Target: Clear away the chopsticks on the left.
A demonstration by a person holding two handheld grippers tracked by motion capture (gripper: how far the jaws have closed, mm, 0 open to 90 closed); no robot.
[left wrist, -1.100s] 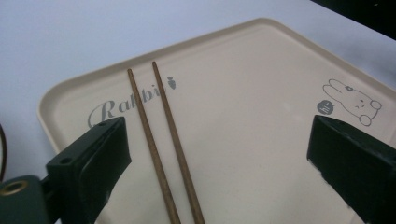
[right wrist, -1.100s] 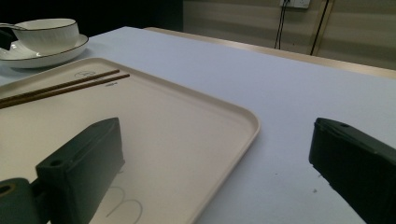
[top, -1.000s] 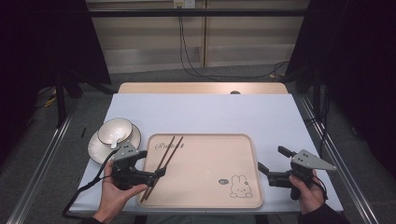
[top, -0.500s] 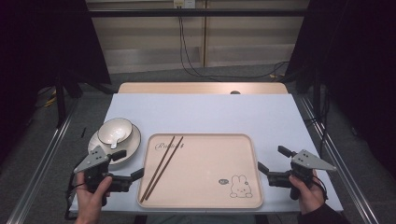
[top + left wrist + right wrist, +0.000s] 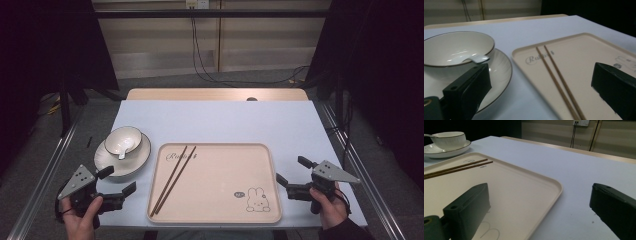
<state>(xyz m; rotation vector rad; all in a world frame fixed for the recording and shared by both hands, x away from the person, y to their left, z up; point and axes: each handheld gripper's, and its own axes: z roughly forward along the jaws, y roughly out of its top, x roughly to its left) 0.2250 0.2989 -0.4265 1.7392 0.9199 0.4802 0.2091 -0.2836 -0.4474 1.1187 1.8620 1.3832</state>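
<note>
My 2 chopsticks (image 5: 174, 178) are thin, dark brown and straight, lying side by side on the left part of the beige tray (image 5: 270, 170), slanting from its printed script toward its near left corner. My left gripper (image 5: 116, 184) hangs just left of the tray, jaws wide apart and holding nothing, near the plate (image 5: 142, 156) that carries the bowl (image 5: 123, 138). My right gripper (image 5: 295, 176) sits at the tray's right edge, also gaping and bare. In my left gripper view the chopsticks' near ends are cut off; the spoon (image 5: 477, 59) in the bowl is partly hidden.
</note>
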